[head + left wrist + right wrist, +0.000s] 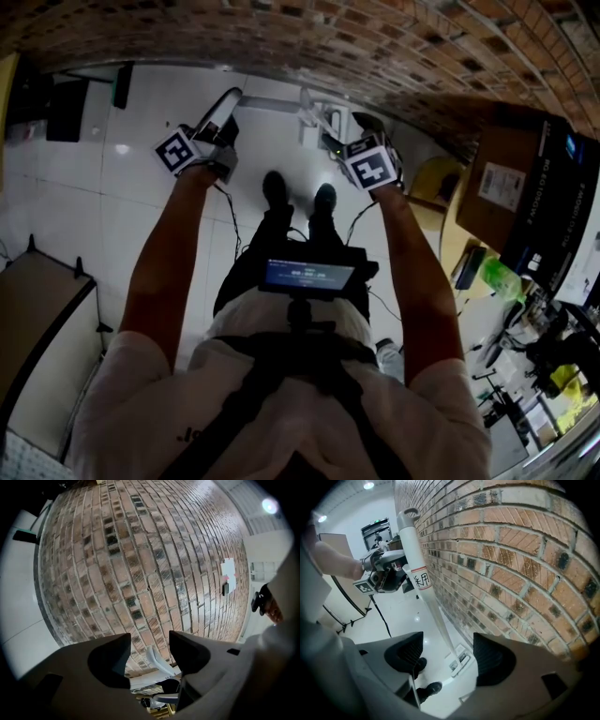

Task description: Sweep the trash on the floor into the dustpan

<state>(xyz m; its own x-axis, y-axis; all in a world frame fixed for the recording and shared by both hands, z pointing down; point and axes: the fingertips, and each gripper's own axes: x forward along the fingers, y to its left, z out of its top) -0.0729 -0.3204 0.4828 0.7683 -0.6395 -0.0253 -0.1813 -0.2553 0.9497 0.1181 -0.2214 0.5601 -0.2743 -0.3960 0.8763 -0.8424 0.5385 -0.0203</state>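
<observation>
1. Holding both arms out toward the brick wall (375, 47).
2. My left tongs (149, 638) are apart with nothing gripped, and my right tongs (448, 638) are apart too.
3. White long handle (423, 581) stands tilted by the wall, foot on the floor (393, 616) — untouched.

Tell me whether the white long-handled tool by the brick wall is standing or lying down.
Standing. The white handle rises from the floor beside the brick wall, and the open right gripper is not holding it.

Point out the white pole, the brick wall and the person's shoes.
Pole (433, 607), right gripper view, mid-shaft.
Brick wall (140, 564), left gripper view, central bricks.
Shoes (275, 187), head view, left shoe's top.
</observation>
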